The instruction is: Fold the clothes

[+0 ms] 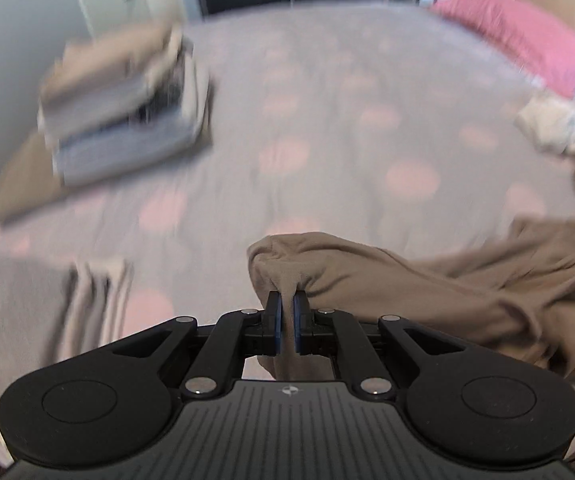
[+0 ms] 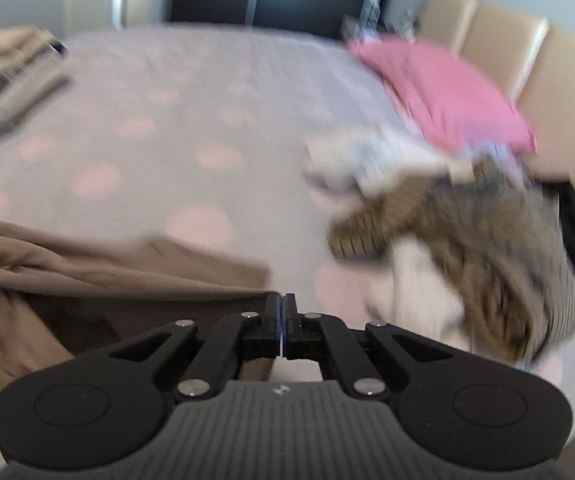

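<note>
Motion blur smears most of the bed [image 1: 327, 128] with its grey, pink-dotted cover; the folded stack [image 1: 123, 108] and the loose pile [image 2: 467, 232] near the pink pillow [image 2: 447, 92] are hard to make out. My tan garment [image 1: 427, 280] lies across the near edge, cut off by both frames. My left hand-held gripper [image 1: 287, 300] pinches a bunch of it; my right hand-held gripper [image 2: 283, 304] is closed on its thin edge.

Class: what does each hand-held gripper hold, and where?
Both pinch the tan garment: left hand-held gripper on a bunched fold, right hand-held gripper at its edge.
</note>
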Demonstrator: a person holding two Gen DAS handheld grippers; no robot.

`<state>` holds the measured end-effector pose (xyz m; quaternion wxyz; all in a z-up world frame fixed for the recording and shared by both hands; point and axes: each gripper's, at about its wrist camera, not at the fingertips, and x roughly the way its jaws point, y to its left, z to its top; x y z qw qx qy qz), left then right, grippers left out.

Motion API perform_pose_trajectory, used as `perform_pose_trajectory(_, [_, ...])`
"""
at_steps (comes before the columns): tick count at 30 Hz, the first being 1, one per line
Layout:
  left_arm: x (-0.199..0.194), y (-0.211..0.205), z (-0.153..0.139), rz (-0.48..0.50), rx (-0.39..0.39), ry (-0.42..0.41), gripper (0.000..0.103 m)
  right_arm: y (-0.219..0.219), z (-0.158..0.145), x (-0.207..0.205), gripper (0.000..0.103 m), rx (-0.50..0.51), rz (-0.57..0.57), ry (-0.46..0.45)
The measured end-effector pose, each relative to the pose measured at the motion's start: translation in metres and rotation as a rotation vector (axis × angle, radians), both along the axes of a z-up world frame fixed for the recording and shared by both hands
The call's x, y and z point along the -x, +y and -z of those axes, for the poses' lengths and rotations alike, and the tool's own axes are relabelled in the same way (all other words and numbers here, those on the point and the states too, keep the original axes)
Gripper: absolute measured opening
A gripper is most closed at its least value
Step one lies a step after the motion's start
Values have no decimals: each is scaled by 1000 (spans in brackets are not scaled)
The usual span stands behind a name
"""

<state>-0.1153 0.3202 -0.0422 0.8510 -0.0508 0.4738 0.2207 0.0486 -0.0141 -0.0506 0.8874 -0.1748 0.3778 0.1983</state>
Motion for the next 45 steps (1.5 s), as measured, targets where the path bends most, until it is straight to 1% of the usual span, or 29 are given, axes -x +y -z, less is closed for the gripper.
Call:
perform_pose_trajectory(1, [1,4,7,-9,21,15,4,-7,9,-6,1,-5,29,43])
perform_pose_trajectory(2, [3,6,12,-12,26,26,4,-9,14,-10,1,-2,46,60])
perform_pose_trajectory(4, [5,5,17,-5,9,39,4,-15,24,-19,1,3,79,93])
perform_pose_trajectory(7, [6,3,18,12,7,32,5,-13,30,-22,2,-9,83,118])
perform_pose_trajectory(8, [8,2,16,23,11,25,5,-12,32,-22,5,-13,84,126])
perform_pose_trajectory(9, [8,1,14,31,12,16,6,-11,33,-21,6,-17,78,130])
perform_pose_trajectory(11, [8,-3,10,54,8,0,20,-7,31,-17,8,-20,57,126])
perform_pose_trajectory(12, [9,-5,8,61,7,-7,23,-6,29,-14,19,-22,42,120])
perform_pose_trajectory(13, [10,-7,6,69,7,-13,29,-4,26,-11,28,-25,27,107])
perform_pose_trajectory(14, [11,-9,4,77,6,-19,37,-2,23,-8,39,-29,13,95])
perform_pose_trajectory(16, [13,-14,-1,87,5,-34,48,0,16,1,41,-38,-31,63])
perform_pose_trajectory(19, [12,-21,-5,112,42,-53,49,7,7,16,41,-76,-114,34])
perform_pose_trajectory(21, [10,-25,-6,121,91,-66,49,15,3,26,41,-110,-180,29])
perform_pose_trajectory(25, [2,-41,-5,148,164,-80,49,37,-1,48,41,-130,-313,16])
perform_pose_trajectory(27, [-3,-51,-5,172,193,-82,49,48,-2,57,41,-135,-371,23])
perform_pose_trajectory(30, [-9,-60,1,187,264,-81,49,62,-3,68,41,-137,-437,37])
perform_pose_trajectory(34, [-16,-68,14,190,345,-57,49,77,4,78,41,-139,-492,72])
perform_pose_trajectory(38, [-20,-80,21,232,347,-21,49,84,15,92,47,-120,-543,125])
perform_pose_trajectory(40, [-20,-86,24,254,351,-4,49,87,21,101,50,-87,-579,130])
perform_pose_trajectory(41, [-19,-88,26,260,348,3,49,91,24,105,49,-54,-592,118])
perform_pose_trajectory(43, [-19,-92,28,273,333,17,49,94,30,108,39,31,-588,81])
perform_pose_trajectory(44, [-18,-93,28,276,321,22,49,94,32,107,19,68,-579,66])
perform_pose_trajectory(45, [-18,-93,29,277,315,24,49,91,31,102,10,66,-559,73])
